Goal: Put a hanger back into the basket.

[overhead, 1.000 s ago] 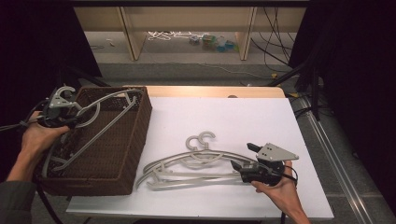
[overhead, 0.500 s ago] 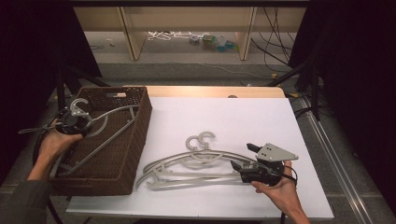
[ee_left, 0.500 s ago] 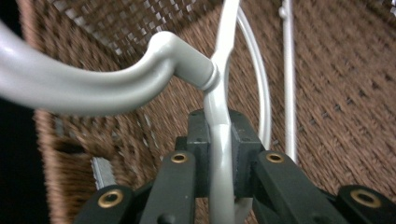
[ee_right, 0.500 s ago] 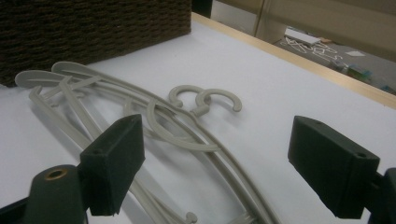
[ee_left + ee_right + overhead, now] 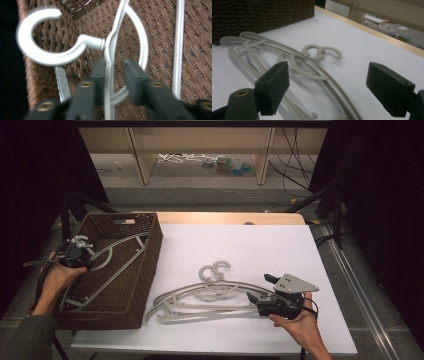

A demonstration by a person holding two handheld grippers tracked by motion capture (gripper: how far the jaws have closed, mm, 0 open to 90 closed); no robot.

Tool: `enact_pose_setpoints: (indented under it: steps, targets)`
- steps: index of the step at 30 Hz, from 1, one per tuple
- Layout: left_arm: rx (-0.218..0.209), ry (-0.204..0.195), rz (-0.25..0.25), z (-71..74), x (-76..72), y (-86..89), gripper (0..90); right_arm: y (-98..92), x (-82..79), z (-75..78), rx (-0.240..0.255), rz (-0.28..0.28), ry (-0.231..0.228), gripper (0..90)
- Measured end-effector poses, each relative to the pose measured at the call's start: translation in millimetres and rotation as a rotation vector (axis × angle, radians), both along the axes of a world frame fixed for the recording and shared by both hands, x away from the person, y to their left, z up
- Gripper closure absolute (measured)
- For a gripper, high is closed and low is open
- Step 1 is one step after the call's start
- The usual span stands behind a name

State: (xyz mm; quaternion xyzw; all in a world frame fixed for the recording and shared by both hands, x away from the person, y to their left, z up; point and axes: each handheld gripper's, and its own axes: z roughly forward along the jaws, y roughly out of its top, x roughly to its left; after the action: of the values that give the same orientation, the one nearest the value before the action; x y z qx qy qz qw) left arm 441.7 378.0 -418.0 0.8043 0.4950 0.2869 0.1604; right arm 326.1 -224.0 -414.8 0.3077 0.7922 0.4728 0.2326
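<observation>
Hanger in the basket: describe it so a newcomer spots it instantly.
Find the brown wicker basket at the table's left edge. Inside it lies a pale plastic hanger, its hook at the left tongs. Unlike the two hangers piled on the white tabletop, it lies alone in the basket.

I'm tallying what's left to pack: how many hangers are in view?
3. One hanger lies in the basket by the left gripper; two hangers are stacked on the white table. More could be hidden underneath.
</observation>
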Motion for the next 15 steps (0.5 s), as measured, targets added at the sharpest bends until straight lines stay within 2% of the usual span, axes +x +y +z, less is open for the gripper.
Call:
enact_pose_setpoints:
  steps: [1, 2, 3, 4, 5, 7, 8, 9, 10, 11, 12, 14, 15]
  targets:
    - [-0.016, -0.036, 0.023, 4.9, -4.5, 0.9, 61.1, -0.2, 0.5, -0.2, 0.003, 0.0, -0.002, 19.6]
    - [-0.024, -0.053, 0.027, 9.2, -6.6, 0.7, 56.6, -0.2, 0.8, 0.0, 0.006, 0.0, -0.002, 19.6]
    - [-0.024, -0.053, 0.027, 9.2, -6.6, 0.7, 52.0, -0.5, 0.9, 0.0, 0.005, 0.001, -0.001, 19.6]
    - [-0.056, -0.106, 0.052, 18.2, -13.1, -1.3, 49.3, -0.2, 1.0, -0.8, 0.011, -0.006, -0.011, 19.6]
    - [-0.056, -0.106, 0.052, 18.2, -13.1, -1.3, 46.6, -0.2, 1.0, -0.8, 0.011, -0.006, -0.011, 19.6]
    - [-0.085, -0.168, 0.082, 30.3, -22.9, -7.9, 41.2, -1.0, 1.0, -0.2, 0.002, -0.002, 0.003, 19.6]
    - [-0.091, -0.186, 0.079, 34.0, -26.0, -10.6, 39.6, -0.6, 1.1, -0.2, 0.005, -0.004, 0.004, 19.6]
    - [-0.091, -0.186, 0.079, 34.0, -26.0, -10.6, 38.6, -0.6, 1.1, -0.2, 0.005, -0.004, 0.004, 19.6]
    - [-0.128, -0.226, 0.081, 41.3, -32.7, -16.7, 37.3, 0.0, 0.5, -1.0, 0.003, -0.006, 0.002, 19.6]
    - [-0.128, -0.226, 0.081, 41.3, -32.7, -16.7, 36.3, 0.0, 0.5, -1.0, 0.003, -0.006, 0.002, 19.6]
    - [-0.174, -0.266, 0.079, 48.0, -40.5, -23.7, 35.2, 0.1, 0.5, -1.5, 0.003, -0.005, 0.002, 19.7]
    - [-0.225, -0.297, 0.058, 54.6, -49.2, -32.5, 33.3, 0.4, 1.2, -2.0, 0.006, -0.008, -0.003, 19.6]
    - [-0.271, -0.311, 0.055, 57.8, -54.3, -37.4, 32.2, -0.1, 0.9, -2.0, 0.001, -0.006, 0.001, 19.6]
